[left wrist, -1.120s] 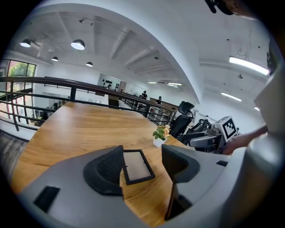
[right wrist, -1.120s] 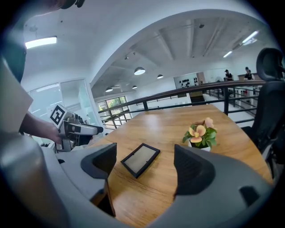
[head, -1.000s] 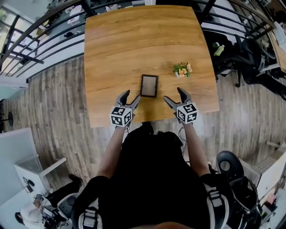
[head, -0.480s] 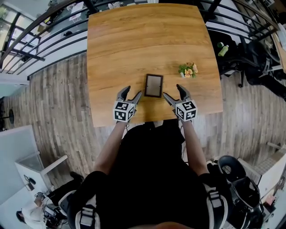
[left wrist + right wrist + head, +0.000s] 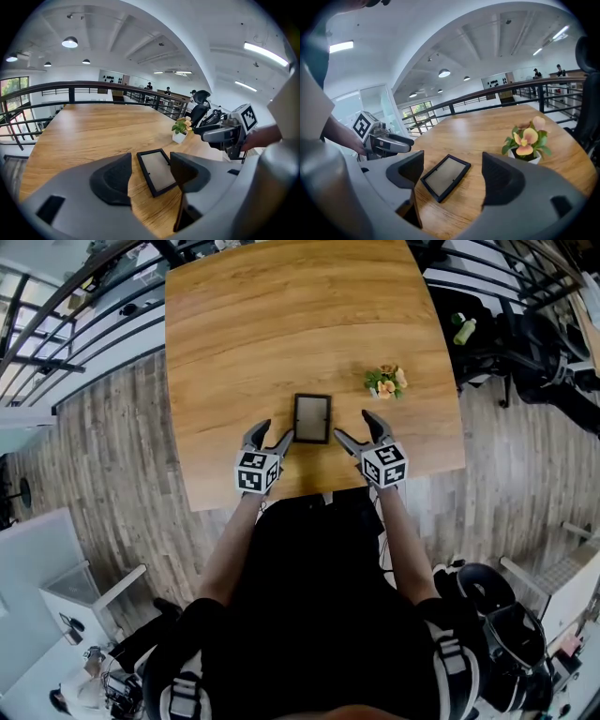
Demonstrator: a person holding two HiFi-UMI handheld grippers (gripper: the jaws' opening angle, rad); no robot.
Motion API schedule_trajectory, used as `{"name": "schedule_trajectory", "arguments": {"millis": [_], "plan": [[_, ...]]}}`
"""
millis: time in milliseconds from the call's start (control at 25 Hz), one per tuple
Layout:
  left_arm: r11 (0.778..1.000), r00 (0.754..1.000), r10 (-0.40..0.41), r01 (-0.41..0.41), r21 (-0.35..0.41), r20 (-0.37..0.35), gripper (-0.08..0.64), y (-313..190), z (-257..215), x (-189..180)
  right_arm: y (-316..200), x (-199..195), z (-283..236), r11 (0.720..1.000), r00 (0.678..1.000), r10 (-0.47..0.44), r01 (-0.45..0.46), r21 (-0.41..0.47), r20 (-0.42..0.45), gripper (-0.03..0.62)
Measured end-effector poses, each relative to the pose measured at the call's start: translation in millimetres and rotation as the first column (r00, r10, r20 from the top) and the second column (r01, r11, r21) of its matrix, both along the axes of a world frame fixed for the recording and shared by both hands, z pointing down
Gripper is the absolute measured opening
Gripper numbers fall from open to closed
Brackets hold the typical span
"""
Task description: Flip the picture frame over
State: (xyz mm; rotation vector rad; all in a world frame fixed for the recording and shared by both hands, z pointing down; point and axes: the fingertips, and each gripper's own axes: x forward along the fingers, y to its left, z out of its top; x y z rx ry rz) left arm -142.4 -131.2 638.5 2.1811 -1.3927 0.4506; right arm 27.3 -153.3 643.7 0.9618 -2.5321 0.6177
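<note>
One picture frame (image 5: 312, 418), black rim, lying flat

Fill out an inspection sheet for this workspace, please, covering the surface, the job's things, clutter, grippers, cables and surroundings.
Surface: wooden table, bare apart from two things.
Job's things: picture frame lies flat near the near edge, dark rim, pale panel up; which face that is cannot be told.
Clutter: potted flowers stand upright, right of the frame and apart from it.
Grippers: left hand-held gripper and right hand-held gripper flank the frame, both open, neither touching it.
Cables: nothing seen on the table.
Surroundings: railing, plank floor, office chairs at the right.
</note>
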Motion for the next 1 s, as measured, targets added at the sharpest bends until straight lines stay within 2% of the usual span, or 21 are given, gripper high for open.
{"name": "schedule_trajectory", "arguments": {"millis": [240,400,600,800,1000], "plan": [[0.997,1.0,0.007,-0.005,-0.078,0.025,0.273,-5,33,6,-3,5,8,0.999,0.999,-0.032,0.031,-0.037,-0.024,0.383],[0.993,1.0,-0.008,0.009,-0.115,0.011,0.272,-6,51,8,1,0,12,0.995,0.995,-0.083,0.08,-0.054,-0.062,0.382],[0.988,1.0,-0.023,0.025,-0.151,0.015,0.272,-11,72,13,1,-2,7,0.996,0.99,-0.087,0.085,-0.027,-0.113,0.382],[0.98,0.999,-0.045,0.048,-0.193,0.019,0.271,-11,92,17,3,0,10,0.994,0.992,-0.089,0.084,-0.064,-0.085,0.38],[0.971,0.995,-0.09,0.098,-0.218,0.045,0.213,-8,103,11,14,5,16,0.991,0.989,-0.11,0.102,-0.086,-0.098,0.377]]}}
